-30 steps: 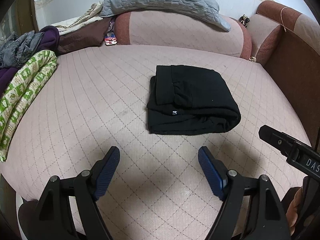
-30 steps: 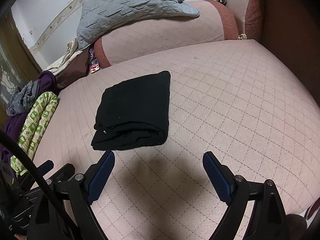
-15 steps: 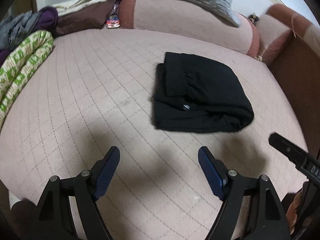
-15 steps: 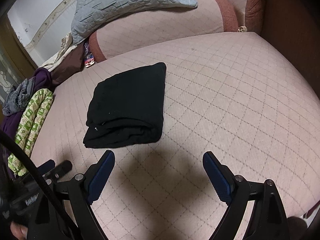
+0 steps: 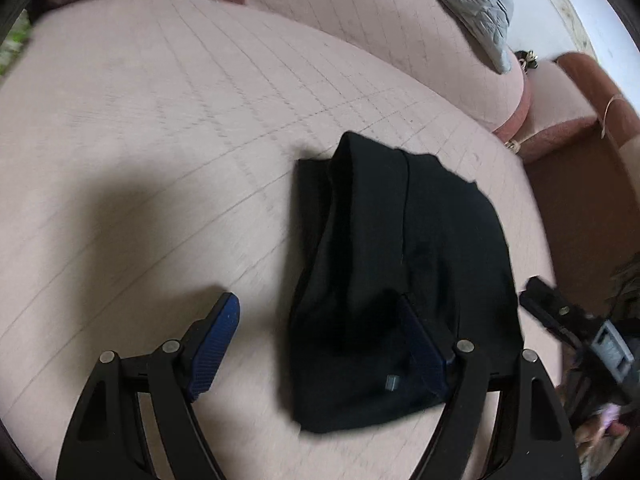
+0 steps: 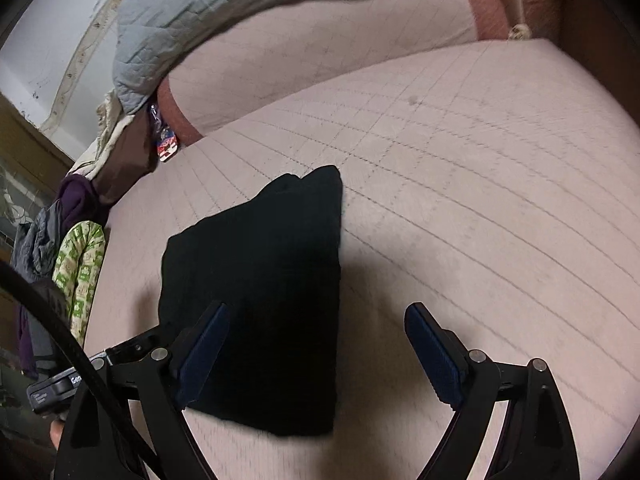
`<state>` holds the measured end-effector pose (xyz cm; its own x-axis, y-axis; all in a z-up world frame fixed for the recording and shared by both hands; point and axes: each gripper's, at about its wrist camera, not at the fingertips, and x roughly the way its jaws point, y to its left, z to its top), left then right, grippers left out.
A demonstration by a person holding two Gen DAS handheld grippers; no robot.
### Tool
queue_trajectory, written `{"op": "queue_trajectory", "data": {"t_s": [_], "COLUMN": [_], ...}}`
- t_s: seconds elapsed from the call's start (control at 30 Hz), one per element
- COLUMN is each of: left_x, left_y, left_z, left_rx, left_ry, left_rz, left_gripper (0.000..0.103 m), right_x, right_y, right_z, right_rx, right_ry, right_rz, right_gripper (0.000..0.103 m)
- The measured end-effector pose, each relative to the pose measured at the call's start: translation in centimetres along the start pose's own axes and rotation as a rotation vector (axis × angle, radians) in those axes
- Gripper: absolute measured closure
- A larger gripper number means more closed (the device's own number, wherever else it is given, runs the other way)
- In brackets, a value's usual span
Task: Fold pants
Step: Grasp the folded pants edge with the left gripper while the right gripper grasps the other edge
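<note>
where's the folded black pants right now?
The folded black pants lie on the pink quilted mattress, low and right of centre in the left wrist view, low and left of centre in the right wrist view, just ahead of both grippers.

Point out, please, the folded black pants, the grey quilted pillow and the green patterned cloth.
Folded black pants [image 5: 420, 248], left wrist view, middle of the top layer.
Grey quilted pillow [image 6: 224, 8], right wrist view, middle of its face.
Green patterned cloth [image 6: 78, 268], right wrist view, its rolled middle.

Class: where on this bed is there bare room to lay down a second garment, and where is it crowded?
Free: the pink quilt right of the black pants, up to the bolster. Also the stretch left of the pants in the left view. Crowded: the clothes pile along the far left edge.
</note>
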<state>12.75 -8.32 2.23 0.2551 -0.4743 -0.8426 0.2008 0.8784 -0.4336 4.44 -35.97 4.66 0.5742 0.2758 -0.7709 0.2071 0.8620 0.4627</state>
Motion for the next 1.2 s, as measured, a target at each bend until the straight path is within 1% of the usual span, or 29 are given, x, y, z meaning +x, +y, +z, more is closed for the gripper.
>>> {"op": "queue_trajectory", "data": {"t_s": [0.03, 0.1, 0.13, 0.17, 0.2, 0.23, 0.27, 0.3, 0.33, 0.37, 0.4, 0.43, 0.53, 0.67, 0.87, 1.03, 1.2], "left_x": [0.5, 1.1, 1.5, 1.9, 2.3, 2.4, 2.6, 2.6, 2.5, 2.2, 1.8, 1.5, -0.3, -3.1, -7.0, -9.1, -9.3], "left_y": [0.0, -0.5, -0.8, -1.1, -1.6, -2.1, -2.7, -3.4, -3.8, -4.2, -4.4, -4.4, -4.4, -5.0, -4.7, -4.3, -3.9], "left_z": [0.5, 1.6, 1.9, 2.2, 2.3, 2.2, 2.2, 2.0, 1.9, 1.8, 1.7, 1.7, 1.6, 0.8, -1.0, -3.2, -5.9], "left_rx": [0.002, 0.025, 0.037, 0.047, 0.057, 0.074, 0.098, 0.119, 0.131, 0.142, 0.143, 0.131, 0.094, 0.101, 0.084, 0.084, 0.078], "left_ry": [-0.002, -0.028, -0.024, -0.019, -0.02, -0.017, -0.007, 0.012, 0.014, 0.003, -0.002, -0.002, -0.023, -0.062, -0.096, -0.102, -0.078], "left_rz": [-0.01, -0.039, -0.05, -0.054, -0.048, -0.042, -0.052, -0.074, -0.048, -0.039, -0.05, -0.061, -0.098, -0.09, -0.087, -0.076, -0.056], "left_gripper": [0.021, 0.011, 0.009, 0.005, 0.004, 0.005, 0.021, 0.052, 0.055, 0.062, 0.071, 0.073, 0.075, 0.075, 0.075, 0.075, 0.075], "right_x": [1.0, 2.8, 3.7, 4.9, 5.7, 6.2, 6.3, 6.4, 6.3, 5.9, 5.5, 5.1, 2.9, 0.2, -2.5, -4.2, -5.0], "right_y": [0.0, 0.1, 0.1, 0.2, 0.1, 0.1, 0.4, 0.8, 1.4, 2.0, 2.7, 3.4, 5.1, 7.4, 9.4, 10.5, 10.6], "right_z": [0.5, 1.2, 1.5, 1.8, 2.0, 2.2, 2.3, 2.4, 2.4, 2.4, 2.3, 2.3, 2.1, 1.8, 0.4, -1.7, -4.6], "right_rx": [0.0, -0.007, -0.011, -0.007, 0.005, 0.017, 0.014, 0.005, 0.0, -0.022, -0.046, -0.068, -0.113, -0.145, -0.161, -0.178, -0.192], "right_ry": [0.014, 0.04, 0.052, 0.075, 0.093, 0.099, 0.083, 0.09, 0.105, 0.096, 0.092, 0.086, 0.049, 0.022, 0.007, 0.015, 0.034], "right_rz": [0.004, 0.007, 0.015, 0.031, 0.046, 0.057, 0.058, 0.082, 0.086, 0.075, 0.075, 0.068, 0.062, 0.088, 0.129, 0.144, 0.127], "right_gripper": [0.01, 0.011, 0.011, 0.011, 0.012, 0.016, 0.023, 0.048, 0.055, 0.06, 0.072, 0.074, 0.078, 0.079, 0.08, 0.08, 0.08]}}
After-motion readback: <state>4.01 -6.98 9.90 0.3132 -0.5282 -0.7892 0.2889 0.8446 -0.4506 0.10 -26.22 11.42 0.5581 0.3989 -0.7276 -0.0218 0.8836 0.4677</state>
